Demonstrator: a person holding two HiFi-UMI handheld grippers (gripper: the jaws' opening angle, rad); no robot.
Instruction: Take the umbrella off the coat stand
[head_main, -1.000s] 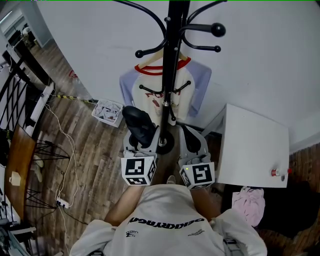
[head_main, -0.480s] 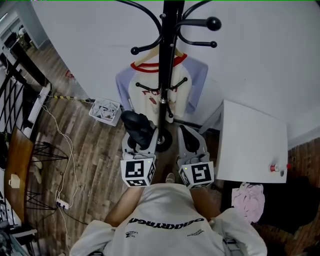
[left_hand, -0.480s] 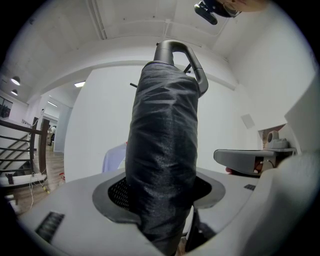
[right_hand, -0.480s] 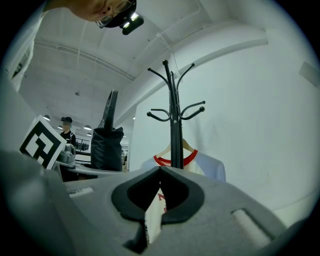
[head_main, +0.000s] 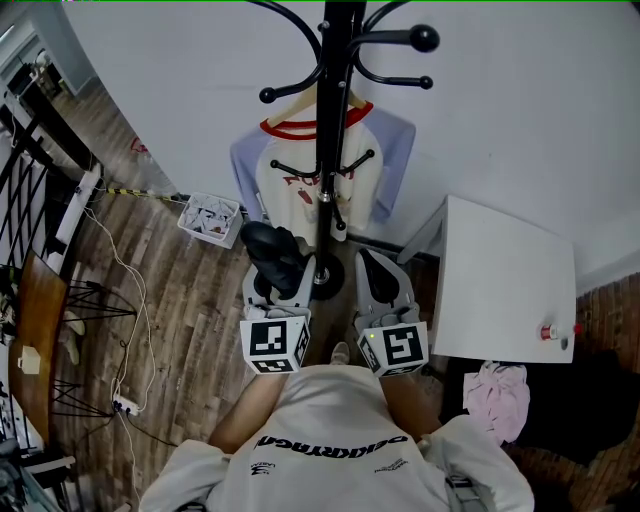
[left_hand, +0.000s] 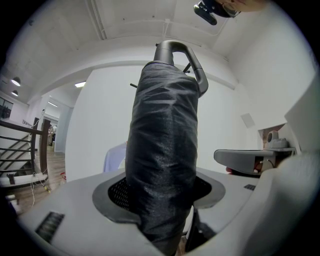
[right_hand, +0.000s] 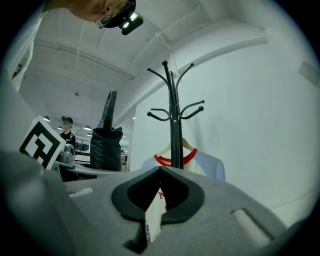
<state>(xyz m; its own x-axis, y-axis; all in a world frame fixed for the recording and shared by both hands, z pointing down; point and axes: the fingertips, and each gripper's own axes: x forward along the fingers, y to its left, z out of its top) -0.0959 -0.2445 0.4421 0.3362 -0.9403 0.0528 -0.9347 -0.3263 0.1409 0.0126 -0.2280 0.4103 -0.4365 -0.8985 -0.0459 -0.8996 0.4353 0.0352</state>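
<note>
A black folded umbrella (head_main: 272, 250) stands upright between the jaws of my left gripper (head_main: 283, 264), which is shut on its wrapped canopy (left_hand: 162, 160). Its curved handle (left_hand: 182, 55) points up, clear of the stand. The black coat stand (head_main: 330, 120) rises just beyond both grippers, with its hooks above them. My right gripper (head_main: 378, 272) is level beside the left one, to the right of the pole. Its jaws are shut with nothing in them (right_hand: 160, 172). In the right gripper view the umbrella (right_hand: 106, 145) appears to the left of the stand (right_hand: 173, 125).
A white, red-collared shirt with blue sleeves (head_main: 320, 180) hangs on a hanger behind the pole. A white table (head_main: 505, 290) stands at the right, with a pink cloth (head_main: 495, 390) below it. On the wooden floor at the left are a small box (head_main: 210, 218) and cables (head_main: 130, 300).
The head view has shifted slightly, so the stand sits a little higher in the picture. Both grippers and the umbrella keep their places.
</note>
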